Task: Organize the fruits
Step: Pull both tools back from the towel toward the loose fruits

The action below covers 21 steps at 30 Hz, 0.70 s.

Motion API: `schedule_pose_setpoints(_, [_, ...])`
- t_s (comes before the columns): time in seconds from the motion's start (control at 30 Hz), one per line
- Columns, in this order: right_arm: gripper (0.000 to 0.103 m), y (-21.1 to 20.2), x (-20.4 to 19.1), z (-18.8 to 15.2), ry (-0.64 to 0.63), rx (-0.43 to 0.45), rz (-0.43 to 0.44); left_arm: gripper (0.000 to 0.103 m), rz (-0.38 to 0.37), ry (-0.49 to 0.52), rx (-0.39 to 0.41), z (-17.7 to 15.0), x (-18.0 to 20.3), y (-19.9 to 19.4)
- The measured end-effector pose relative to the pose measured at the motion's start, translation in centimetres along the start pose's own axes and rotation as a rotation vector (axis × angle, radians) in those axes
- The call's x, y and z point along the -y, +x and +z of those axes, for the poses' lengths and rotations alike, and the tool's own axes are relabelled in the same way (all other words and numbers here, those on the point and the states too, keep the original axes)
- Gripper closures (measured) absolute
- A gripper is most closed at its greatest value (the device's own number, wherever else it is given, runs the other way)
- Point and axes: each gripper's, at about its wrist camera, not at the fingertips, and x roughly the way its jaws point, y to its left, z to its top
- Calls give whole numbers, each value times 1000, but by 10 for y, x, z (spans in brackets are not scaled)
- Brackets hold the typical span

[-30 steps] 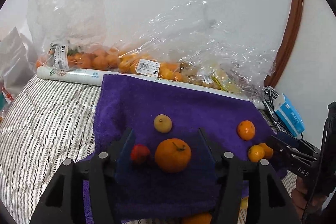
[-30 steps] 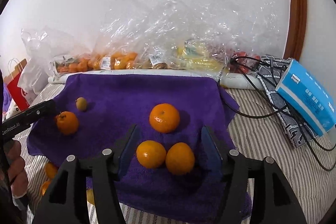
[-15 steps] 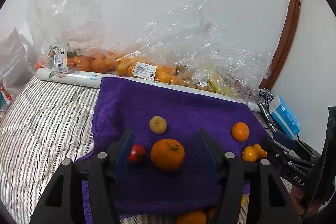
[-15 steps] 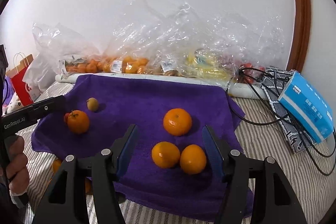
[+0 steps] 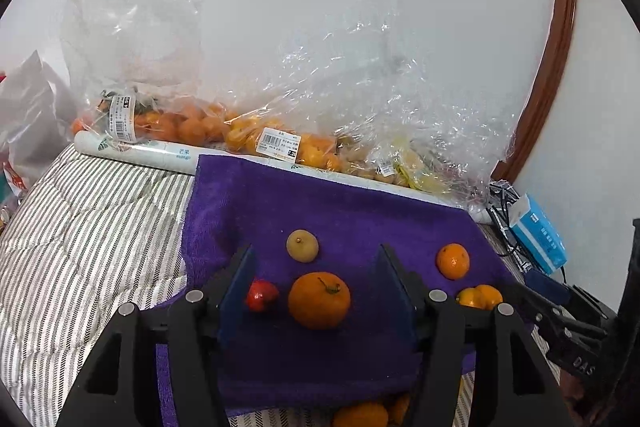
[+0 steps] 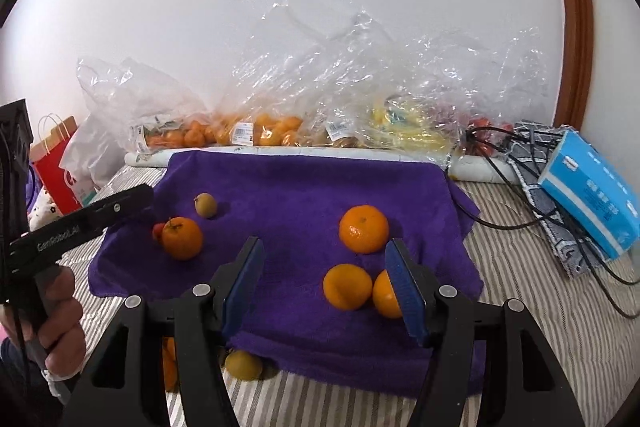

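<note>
while six fruits lie scattered on the purple towel (image 6: 304,187) and more wait off its near edge, both the left gripper (image 5: 316,291) and right gripper (image 6: 324,279) hang released, empty, sorting barely begun.

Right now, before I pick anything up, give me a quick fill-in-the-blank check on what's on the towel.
1. The loose fruit lies on a towel coloured ____.
2. Beside the stemmed orange lies a small fruit coloured ____.
3. Both the left gripper and the right gripper are holding ____.
4. The box beside the cables is coloured ____.

Missing words: purple; red; nothing; blue
</note>
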Motion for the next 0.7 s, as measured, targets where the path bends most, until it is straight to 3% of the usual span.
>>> schedule_pose_setpoints(0.2, [40, -14, 0, -8, 23, -61, -45, 44, -15, -2, -31, 0, 4, 3])
schedule_pose_setpoints(0.47, [36, -42, 1, -19, 65, -52, -74, 44, -51, 25, -26, -1, 13, -4])
schedule_pose_setpoints(0.6, [35, -60, -9, -28, 34, -39, -145, 44, -43, 38, -22, -4, 16, -6])
schedule_pose_setpoints(0.7, [35, -68, -12, -33, 40, -64, -143, 44, -31, 52, -29, -5, 20, -5])
